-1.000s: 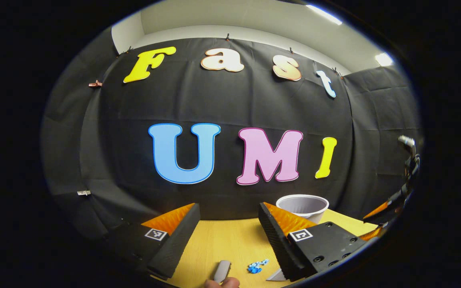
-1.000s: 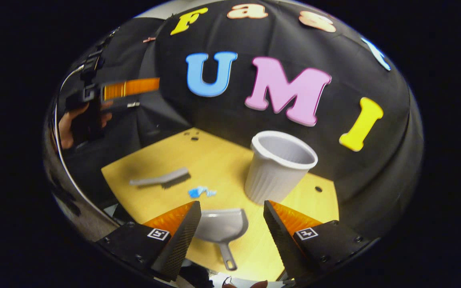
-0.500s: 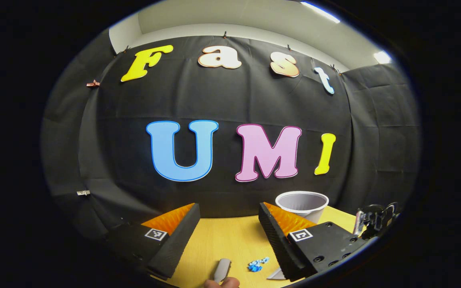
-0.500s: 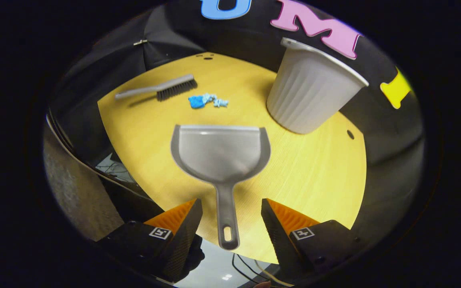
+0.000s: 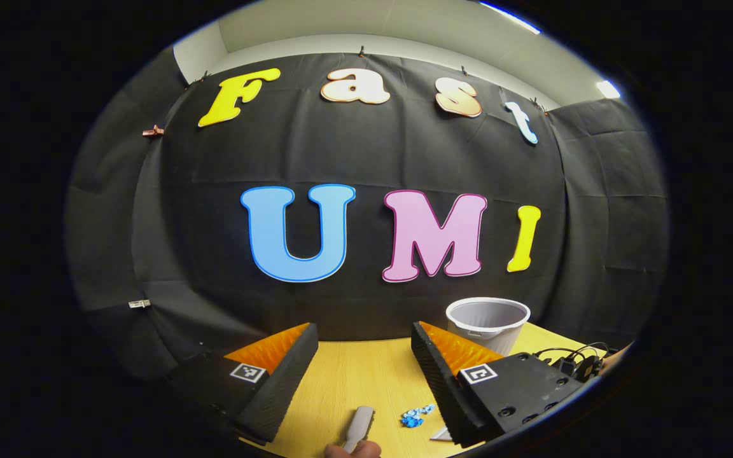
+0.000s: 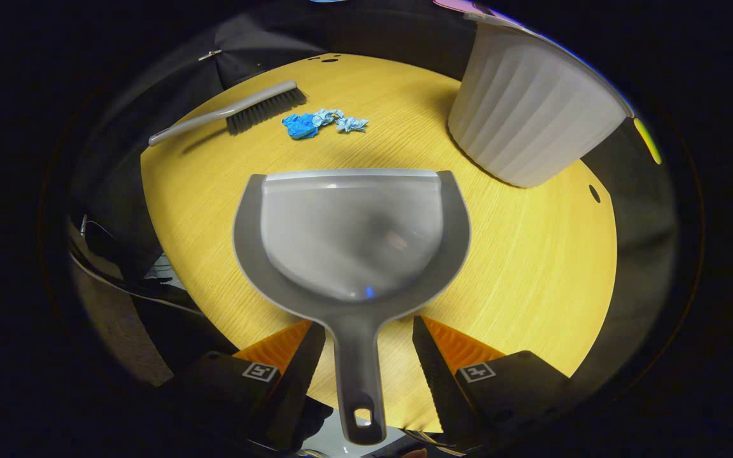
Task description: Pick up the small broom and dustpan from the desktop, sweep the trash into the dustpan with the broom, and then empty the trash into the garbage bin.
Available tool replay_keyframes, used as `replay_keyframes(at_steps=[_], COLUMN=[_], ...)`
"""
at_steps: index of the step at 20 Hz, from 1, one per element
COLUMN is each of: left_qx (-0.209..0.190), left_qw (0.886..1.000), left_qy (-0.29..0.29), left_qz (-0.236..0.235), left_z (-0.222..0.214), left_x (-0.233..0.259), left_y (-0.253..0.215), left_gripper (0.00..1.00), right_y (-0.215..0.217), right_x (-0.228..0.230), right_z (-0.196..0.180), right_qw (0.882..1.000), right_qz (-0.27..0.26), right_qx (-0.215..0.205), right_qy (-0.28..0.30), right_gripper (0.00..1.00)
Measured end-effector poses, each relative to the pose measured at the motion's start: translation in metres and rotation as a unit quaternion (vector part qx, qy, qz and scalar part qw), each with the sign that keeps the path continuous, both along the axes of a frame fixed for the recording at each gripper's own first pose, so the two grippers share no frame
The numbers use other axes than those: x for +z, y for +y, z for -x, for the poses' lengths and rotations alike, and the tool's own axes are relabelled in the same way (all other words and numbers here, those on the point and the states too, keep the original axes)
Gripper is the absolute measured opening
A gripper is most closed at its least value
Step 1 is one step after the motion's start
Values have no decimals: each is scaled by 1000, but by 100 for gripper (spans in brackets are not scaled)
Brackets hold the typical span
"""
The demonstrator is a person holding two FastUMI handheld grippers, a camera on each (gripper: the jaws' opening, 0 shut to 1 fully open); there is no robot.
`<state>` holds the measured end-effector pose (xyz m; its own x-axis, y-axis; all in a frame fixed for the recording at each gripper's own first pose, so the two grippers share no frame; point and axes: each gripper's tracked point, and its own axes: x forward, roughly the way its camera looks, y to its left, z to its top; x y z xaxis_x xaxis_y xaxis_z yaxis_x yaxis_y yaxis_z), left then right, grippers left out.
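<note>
Grey plastic runs straight up between my right fingers [image 6: 366,366] — the dustpan [image 6: 352,238] lies flat on the yellow worktop [image 6: 532,267], its handle pointing back at me along the line my gripper looks, the pan's open lip facing away. The handle sits in the gap with wood showing on either side, so these fingers are apart and touch nothing. Its long axis matches my approach, so I judge that closing in on the handle needs no turn of the wrist, only a little more reach and a squeeze.

Beyond the lip lies the blue trash [image 6: 322,122], and just left of it the broom [image 6: 230,114], bristles toward the scraps, handle trailing off to the left edge of the worktop. The bin [image 6: 532,121] stands upright to the right, well apart from the pan.

My left fingers [image 5: 364,362] are also spread, empty, held above the worktop and looking at the wall. From there the broom's handle tip [image 5: 358,427] peeks up at the bottom, the trash [image 5: 417,415] beside it, the bin [image 5: 488,323] farther right — so the left hand is the nearer one for the broom.
</note>
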<state>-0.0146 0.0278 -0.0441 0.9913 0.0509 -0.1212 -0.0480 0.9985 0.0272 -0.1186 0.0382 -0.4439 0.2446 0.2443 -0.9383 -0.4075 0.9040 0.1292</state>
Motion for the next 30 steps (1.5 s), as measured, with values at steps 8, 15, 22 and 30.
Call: replay_keyframes(at_steps=[8,15,22,30], left_qx=[36,41,-12,-71], left_qw=[999,993,973,916], left_qy=[29,113,229,395], left_qz=[-5,-10,19,-16], left_z=[5,19,22,43], left_x=[-29,-97,-187,-304], left_y=[30,63,47,43], left_gripper=[95,95,95,93], right_y=[13,14,18,26], right_x=[-15,-17,-11,24], right_z=[1,-2,-3,-23], right_qw=[1000,999,999,999], right_qz=[-18,-21,-26,-21], right_qx=[6,-8,-5,23], right_qy=[15,29,21,-32], right_gripper=[65,39,36,34])
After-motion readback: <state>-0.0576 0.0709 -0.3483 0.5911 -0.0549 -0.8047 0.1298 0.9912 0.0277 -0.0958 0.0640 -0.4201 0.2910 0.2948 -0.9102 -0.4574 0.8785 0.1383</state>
